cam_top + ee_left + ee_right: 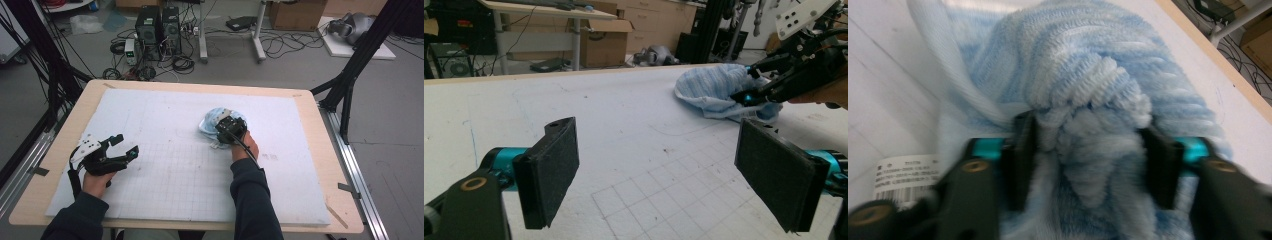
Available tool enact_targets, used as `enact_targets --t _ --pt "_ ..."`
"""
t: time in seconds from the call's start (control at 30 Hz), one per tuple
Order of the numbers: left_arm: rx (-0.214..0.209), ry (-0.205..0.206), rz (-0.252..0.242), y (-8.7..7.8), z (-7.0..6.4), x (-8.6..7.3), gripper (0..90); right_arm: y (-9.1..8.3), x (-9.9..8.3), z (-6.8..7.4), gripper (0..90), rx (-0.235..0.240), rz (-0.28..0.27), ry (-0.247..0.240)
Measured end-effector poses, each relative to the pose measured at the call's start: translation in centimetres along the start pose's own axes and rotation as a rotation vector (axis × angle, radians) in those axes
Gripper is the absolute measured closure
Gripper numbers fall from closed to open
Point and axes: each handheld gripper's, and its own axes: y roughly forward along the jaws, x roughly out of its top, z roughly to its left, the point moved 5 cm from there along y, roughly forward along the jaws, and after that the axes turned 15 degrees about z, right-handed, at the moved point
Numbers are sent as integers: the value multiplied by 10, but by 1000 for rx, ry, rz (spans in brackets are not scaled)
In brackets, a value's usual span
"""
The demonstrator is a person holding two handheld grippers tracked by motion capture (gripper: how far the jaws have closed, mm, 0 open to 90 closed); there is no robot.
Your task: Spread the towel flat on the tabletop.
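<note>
In the high view, the right claw [226,131] covers the lower right part of the blue towel [210,121], so the grip itself is hidden. In the right gripper view the towel [1083,90] runs off the top and bottom edges, and the print on its white label [903,176] at lower left is too small to read. The left claw [674,170] is cut off by the bottom edge of the left gripper view.
</note>
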Motion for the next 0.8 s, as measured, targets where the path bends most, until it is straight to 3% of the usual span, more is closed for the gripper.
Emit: enact_targets --t 0.07,0.1,0.13,0.2,0.23,0.27,0.3,0.33,0.37,0.4,0.43,0.47,0.5,0.53,0.57,0.6,0.63,0.67,0.7,0.73,0.8 --pt "0 -13 -2 0 1 0 190 -4 0 1 649 20 -22 17" --pt "1 -17 -4 -1 2 0 190 -6 0 3 681 54 -40 28" --pt "0 -18 -6 -1 3 0 190 -6 0 3 681 54 -40 28" --pt "1 -22 -8 -1 3 0 190 -9 -1 5 692 106 -68 38" --pt "3 -23 -9 -2 4 0 190 -13 -3 8 692 179 -103 69" --pt "3 -23 -9 -2 4 0 190 -13 -3 8 692 179 -103 69" --pt "4 -25 -11 -2 4 0 190 -18 -4 14 692 242 -140 75" --pt "4 -25 -12 -2 4 1 190 -18 -4 14 692 242 -140 75" --pt "5 -27 -11 -2 4 1 190 -23 -4 23 692 288 -165 63" --pt "5 -27 -12 -2 4 1 190 -23 -4 23 692 288 -165 63" --pt "8 -26 -11 -2 5 1 190 -28 -4 34 692 335 -187 40" --pt "11 -28 -14 -3 5 1 190 -28 -4 34 692 335 -187 40" --pt "14 -32 -19 -4 6 1 190 -34 -4 45 692 369 -205 21" --pt "17 -34 -21 -4 7 2 190 -34 -4 45 692 369 -205 21" --pt "26 -36 -25 -7 10 2 191 -39 -5 56 691 415 -225 5" --pt "26 -36 -25 -7 10 2 190 -39 -5 56 691 415 -225 5" --pt "31 -38 -26 -8 11 2 190 -45 -6 66 690 471 -241 1" --pt "35 -41 -28 -8 13 2 190 -45 -6 66 690 471 -241 1" --pt "35 -44 -27 -9 14 2 190 -52 -8 75 687 533 -245 -6" --pt "36 -46 -29 -9 14 2 190 -52 -8 75 687 533 -245 -6" --pt "40 -48 -33 -10 15 2 190 -62 -8 83 682 612 -261 -6"
